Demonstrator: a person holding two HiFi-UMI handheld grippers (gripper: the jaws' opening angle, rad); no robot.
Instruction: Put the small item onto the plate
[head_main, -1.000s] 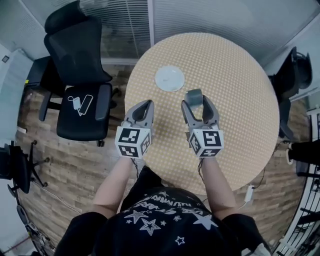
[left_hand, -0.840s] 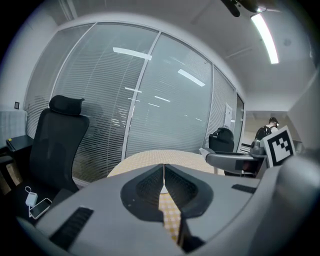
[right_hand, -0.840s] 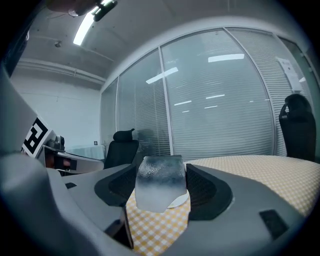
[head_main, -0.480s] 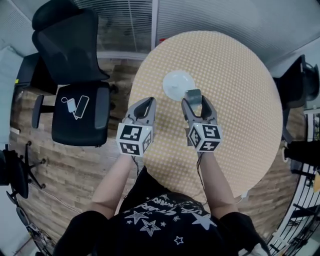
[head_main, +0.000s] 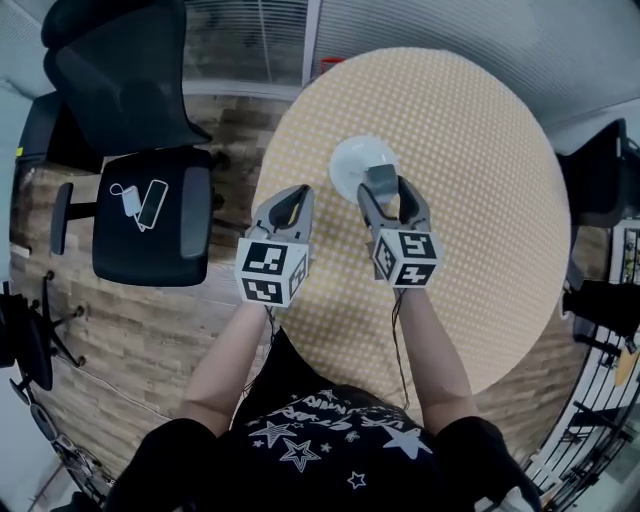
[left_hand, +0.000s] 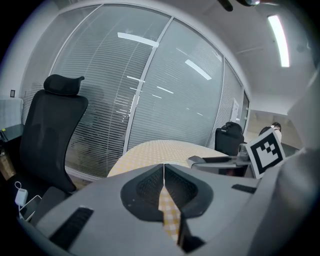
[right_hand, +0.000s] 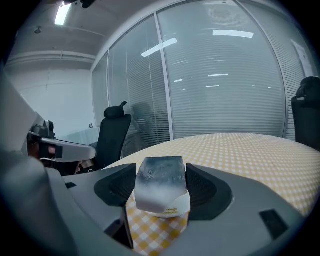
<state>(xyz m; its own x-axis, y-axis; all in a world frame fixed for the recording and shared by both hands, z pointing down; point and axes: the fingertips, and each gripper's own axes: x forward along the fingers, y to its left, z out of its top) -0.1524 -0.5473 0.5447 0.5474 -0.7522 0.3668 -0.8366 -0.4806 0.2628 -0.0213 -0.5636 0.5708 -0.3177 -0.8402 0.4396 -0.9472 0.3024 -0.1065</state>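
Grey-white small item (right_hand: 161, 186), clamped in the right gripper (head_main: 384, 188), hovers over the plate (head_main: 347, 163); next, probably lower and release. Left gripper (head_main: 291, 198) closed, empty.

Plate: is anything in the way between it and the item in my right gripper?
Nothing visible. The right gripper holds the item right at the plate rim; the left gripper is shut, off to the side.

Grey-white small item (head_main: 381, 176), clamped in right tool (head_main: 383, 188), beside white plate (head_main: 350, 160).
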